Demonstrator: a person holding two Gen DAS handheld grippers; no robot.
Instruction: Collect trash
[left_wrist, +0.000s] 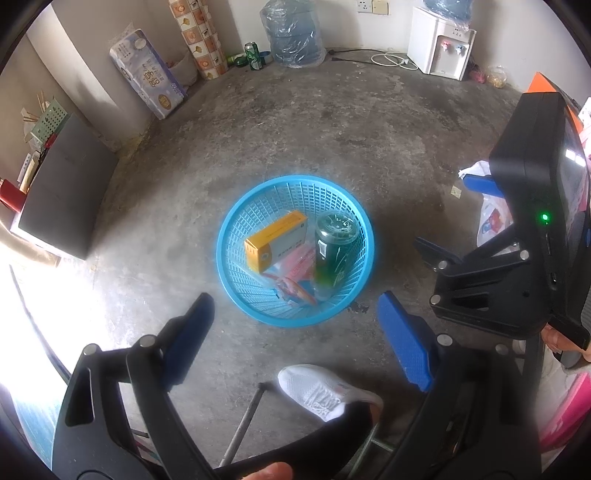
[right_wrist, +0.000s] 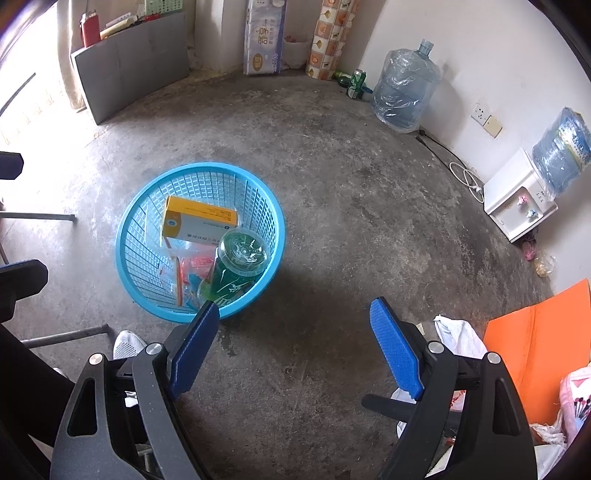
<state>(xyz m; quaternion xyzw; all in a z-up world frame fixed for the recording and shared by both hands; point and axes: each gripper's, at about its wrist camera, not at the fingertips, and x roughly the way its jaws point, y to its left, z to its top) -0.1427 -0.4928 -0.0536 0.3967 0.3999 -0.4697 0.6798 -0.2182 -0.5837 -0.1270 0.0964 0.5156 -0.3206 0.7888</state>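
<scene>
Left wrist view: the left tongs gape wide and empty, the blue basket with the yellow box and green bottle lying on the floor straight ahead. Right wrist view: the right tongs, equally wide and empty, have that basket ahead-left; the left seems nearer.

A blue mesh basket sits left of centre on a bare concrete floor, holding a yellow box, a green bottle and plastic wrappers. The right gripper hangs wide apart and empty in the lower frame; water jugs line the right wall.
</scene>
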